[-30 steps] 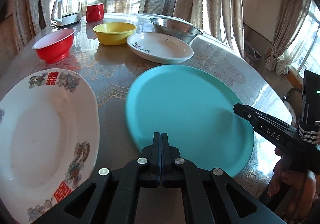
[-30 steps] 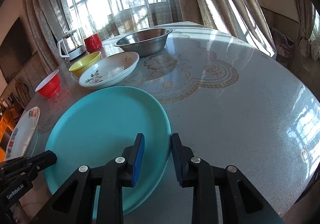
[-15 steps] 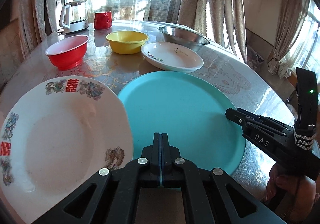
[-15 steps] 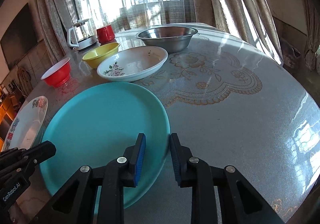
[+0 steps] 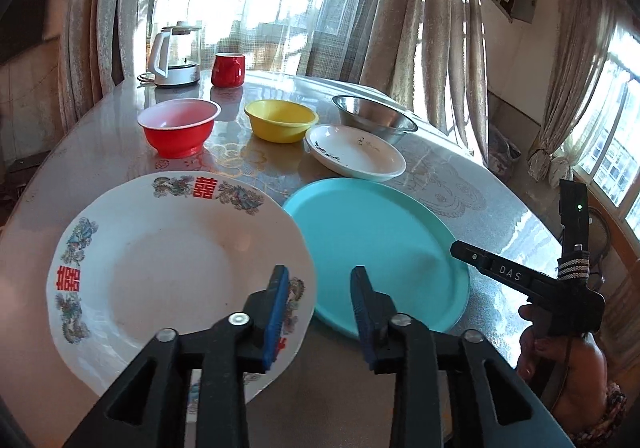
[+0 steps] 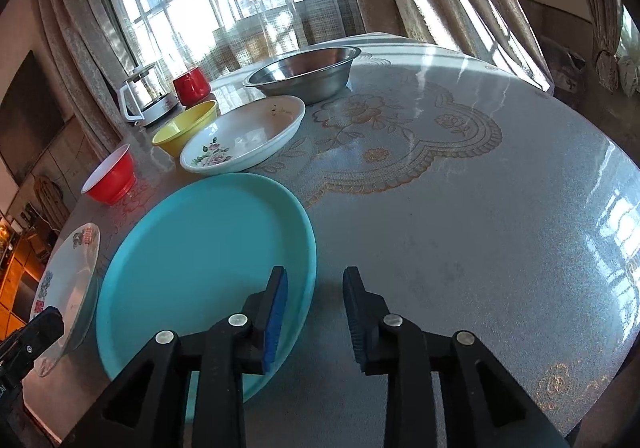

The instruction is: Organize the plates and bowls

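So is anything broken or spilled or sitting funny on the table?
Nothing broken or spilled. One thing sits funny: the white dragon plate looks tipped in the right wrist view, its edge raised beside the teal plate. The floral dish has small dark specks I cannot identify.

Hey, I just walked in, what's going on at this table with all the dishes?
A person is sorting dishes with a gripper in each hand. The left gripper is opening above the near rim of the white patterned plate, nothing clamped. The right gripper is opening too, straddling the edge of the turquoise plate without pressing on it. The red bowl, yellow bowl, small white dish and steel bowl sit untouched farther back.
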### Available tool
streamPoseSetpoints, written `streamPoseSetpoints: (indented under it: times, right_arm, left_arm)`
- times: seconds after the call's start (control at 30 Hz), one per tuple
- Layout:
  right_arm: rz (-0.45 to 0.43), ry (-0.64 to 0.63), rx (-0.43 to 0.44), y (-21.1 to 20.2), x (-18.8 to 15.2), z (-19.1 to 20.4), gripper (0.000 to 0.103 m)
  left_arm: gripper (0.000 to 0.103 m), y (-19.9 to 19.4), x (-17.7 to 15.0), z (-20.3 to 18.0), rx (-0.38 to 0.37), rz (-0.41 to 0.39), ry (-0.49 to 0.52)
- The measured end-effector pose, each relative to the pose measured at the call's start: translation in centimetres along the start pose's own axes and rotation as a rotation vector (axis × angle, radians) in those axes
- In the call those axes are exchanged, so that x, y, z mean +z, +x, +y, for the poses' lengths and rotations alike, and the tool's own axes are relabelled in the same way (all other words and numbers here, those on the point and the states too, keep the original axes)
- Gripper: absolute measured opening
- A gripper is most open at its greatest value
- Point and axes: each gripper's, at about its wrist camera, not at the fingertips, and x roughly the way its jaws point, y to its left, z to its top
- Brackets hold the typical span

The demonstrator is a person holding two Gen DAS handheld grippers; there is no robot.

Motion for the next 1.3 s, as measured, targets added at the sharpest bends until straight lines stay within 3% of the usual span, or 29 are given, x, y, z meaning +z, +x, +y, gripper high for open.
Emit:
streamPoseSetpoints:
  times: [0.03, 0.13, 0.23, 0.4, 0.57, 0.8, 0.93, 1.13, 1.3]
  right_arm:
    - [-0.007, 0.015, 0.005, -0.3, -0.1, -0.2, 0.034]
    - [-0.026, 0.040, 0.018, -1.1, -0.3, -0.1, 0.035]
    - [-0.054, 0.039, 0.035, -1.9, -0.4, 0.5, 0.037]
    - [-0.094, -0.040, 0.037, -2.8, 0.0, 3.1, 0.041]
    - [-0.096, -0.106, 0.086, -3.0, 0.0, 5.8, 0.041]
    - [-0.052, -0.150, 0.130, -2.3, -0.9, 8.4, 0.041]
    - [-0.017, -0.171, 0.175, -1.8, -1.4, 10.2, 0.041]
    - [0.031, -0.199, 0.238, -0.7, -2.0, 12.8, 0.041]
    - [0.061, -0.206, 0.270, 0.1, -2.3, 14.4, 0.041]
  left_arm:
    - [0.069, -0.7, 0.2, 0.5, 0.023, -0.031, -0.008]
    - [0.074, -2.2, 0.7, 2.0, 0.097, -0.109, -0.010]
    - [0.087, -2.7, 0.9, 3.6, 0.177, -0.131, -0.010]
    - [0.099, -3.0, 0.9, 6.8, 0.283, -0.128, -0.076]
    - [0.100, -2.9, 0.4, 9.1, 0.290, -0.089, -0.149]
    - [0.100, -3.1, -0.5, 10.7, 0.338, -0.068, -0.145]
    - [0.100, -2.7, -0.6, 12.5, 0.318, -0.025, -0.188]
    - [0.100, -2.2, -0.6, 15.6, 0.301, -0.021, -0.304]
    - [0.100, -0.9, -0.5, 17.0, 0.286, 0.002, -0.323]
